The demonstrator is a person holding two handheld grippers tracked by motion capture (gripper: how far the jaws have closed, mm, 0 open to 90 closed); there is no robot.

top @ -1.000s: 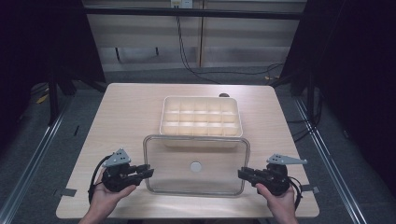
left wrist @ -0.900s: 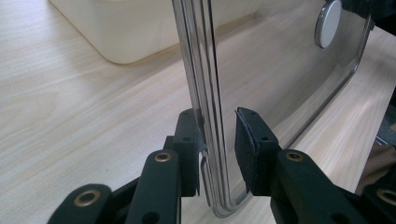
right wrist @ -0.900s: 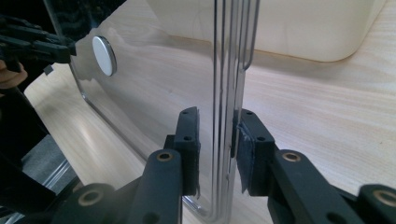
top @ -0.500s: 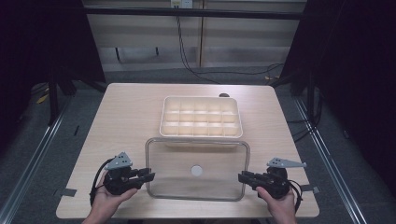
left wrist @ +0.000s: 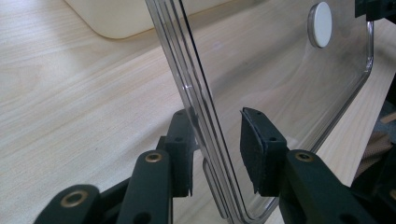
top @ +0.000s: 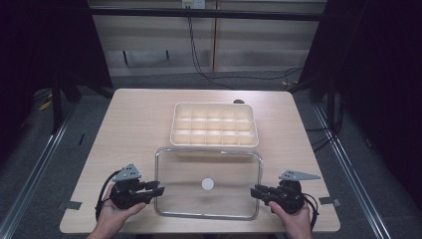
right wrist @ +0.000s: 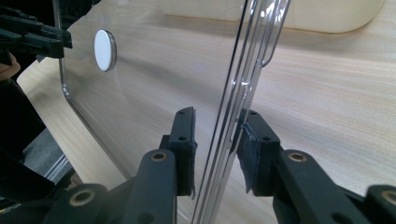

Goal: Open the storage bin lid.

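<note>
Left gripper: jaws just opening, pads standing off the left edge of the clear rectangular plastic lid with a white round disc, lying on the wooden table just before the cream compartmented plastic tray. Gripper views reveal pad gaps. Right gripper: likewise opening, one pad touching the right edge.

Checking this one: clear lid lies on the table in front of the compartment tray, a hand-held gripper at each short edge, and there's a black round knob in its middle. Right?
Not quite. The knob in the middle of the clear lid is white, not black; the high view shows it. The rest holds.
</note>
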